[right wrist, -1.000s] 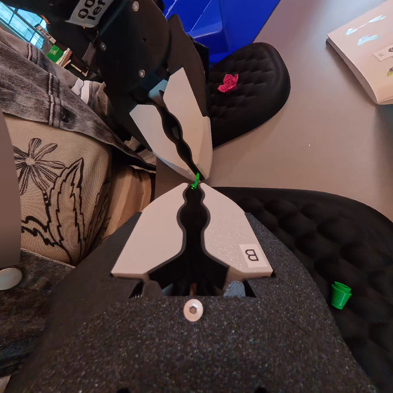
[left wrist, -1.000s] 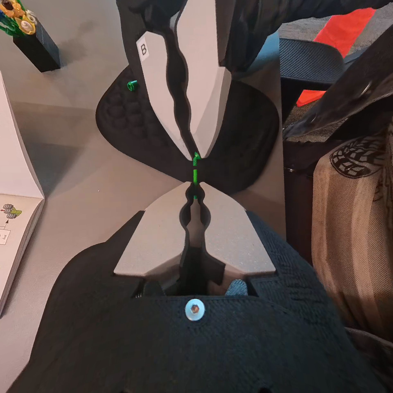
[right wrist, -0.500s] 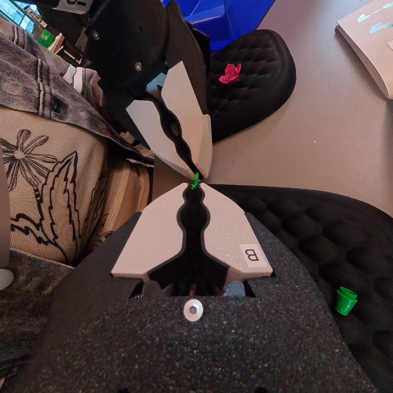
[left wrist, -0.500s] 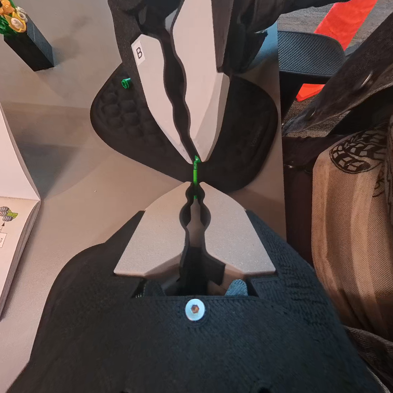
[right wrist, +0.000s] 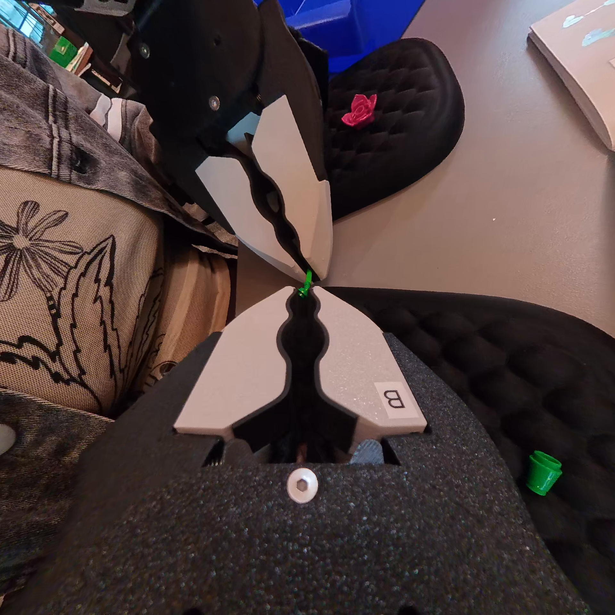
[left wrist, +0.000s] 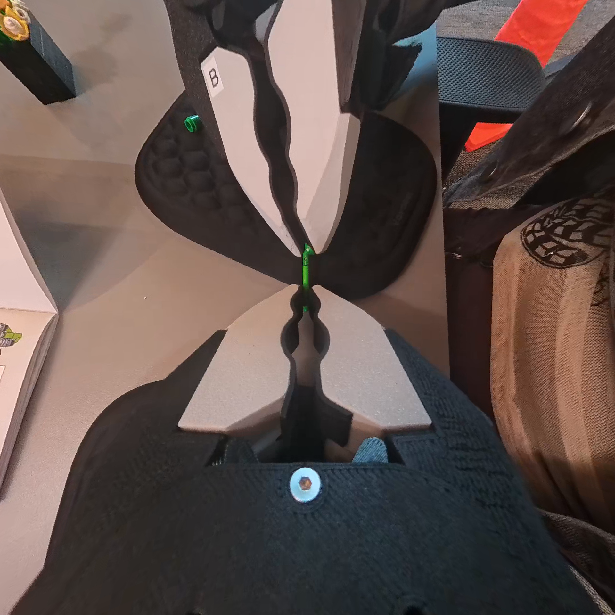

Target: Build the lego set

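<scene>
A thin green Lego stem (left wrist: 305,269) spans the short gap between my two grippers, which meet tip to tip above a black quilted pad (left wrist: 186,179). My left gripper (left wrist: 304,294) is shut on the stem's near end. My right gripper (left wrist: 305,248) comes down from the top of the left wrist view, shut on the bent far end. In the right wrist view, the right gripper (right wrist: 304,290) pinches the green stem (right wrist: 307,281) and the left gripper (right wrist: 309,271) holds the other end. Most of the stem is hidden inside the fingers.
A small green cone piece (right wrist: 544,476) lies on the near pad (right wrist: 499,366), also in the left wrist view (left wrist: 192,123). A pink flower piece (right wrist: 359,109) lies on a second pad. An instruction booklet (left wrist: 20,349), a black block with flowers (left wrist: 36,66), a blue bin (right wrist: 349,26) and a person's clothing (left wrist: 549,332) surround the work area. Both grippers' tips are close together, under 4 cm apart.
One second ago a small dark gap showed in the green stem between the grippers; now it reads as one continuous line. Both grippers stay shut, and the views have shifted slightly.
</scene>
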`<state>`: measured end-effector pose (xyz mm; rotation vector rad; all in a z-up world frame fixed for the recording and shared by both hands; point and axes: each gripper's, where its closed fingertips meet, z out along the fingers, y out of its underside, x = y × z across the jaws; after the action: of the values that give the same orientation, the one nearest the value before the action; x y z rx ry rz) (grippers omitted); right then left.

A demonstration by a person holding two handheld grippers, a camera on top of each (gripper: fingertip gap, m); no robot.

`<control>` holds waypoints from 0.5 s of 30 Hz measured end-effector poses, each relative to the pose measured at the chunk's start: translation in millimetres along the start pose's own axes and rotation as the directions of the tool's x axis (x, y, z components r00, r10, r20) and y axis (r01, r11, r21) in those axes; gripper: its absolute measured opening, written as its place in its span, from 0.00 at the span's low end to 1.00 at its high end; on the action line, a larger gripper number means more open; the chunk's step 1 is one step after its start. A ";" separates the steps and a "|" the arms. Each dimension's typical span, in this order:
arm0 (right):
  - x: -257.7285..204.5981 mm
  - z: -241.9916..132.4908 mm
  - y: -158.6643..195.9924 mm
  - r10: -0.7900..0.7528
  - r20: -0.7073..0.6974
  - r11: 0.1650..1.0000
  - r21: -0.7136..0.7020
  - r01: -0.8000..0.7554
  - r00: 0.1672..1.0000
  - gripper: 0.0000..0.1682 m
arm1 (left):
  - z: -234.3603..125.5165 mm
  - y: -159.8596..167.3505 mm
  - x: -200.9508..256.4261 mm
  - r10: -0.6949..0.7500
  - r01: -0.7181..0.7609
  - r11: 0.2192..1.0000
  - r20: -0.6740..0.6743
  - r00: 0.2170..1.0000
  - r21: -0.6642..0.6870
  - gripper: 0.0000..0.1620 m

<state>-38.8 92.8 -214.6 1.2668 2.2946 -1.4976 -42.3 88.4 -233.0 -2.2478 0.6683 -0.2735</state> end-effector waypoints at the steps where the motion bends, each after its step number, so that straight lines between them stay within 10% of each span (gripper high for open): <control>1: 0.1 0.1 0.1 0.000 0.000 1.000 -0.001 0.000 1.000 0.04 | 0.0 0.2 0.0 -0.001 0.001 1.000 -0.001 1.000 0.000 0.02; 15: 0.7 0.9 0.6 -0.002 -0.008 1.000 -0.002 0.002 1.000 0.04 | -0.2 0.1 -0.4 -0.007 0.007 1.000 -0.005 1.000 0.005 0.02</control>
<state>-39.2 92.6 -215.9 1.2721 2.3028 -1.4928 -42.7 88.4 -233.0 -2.2458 0.6615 -0.2848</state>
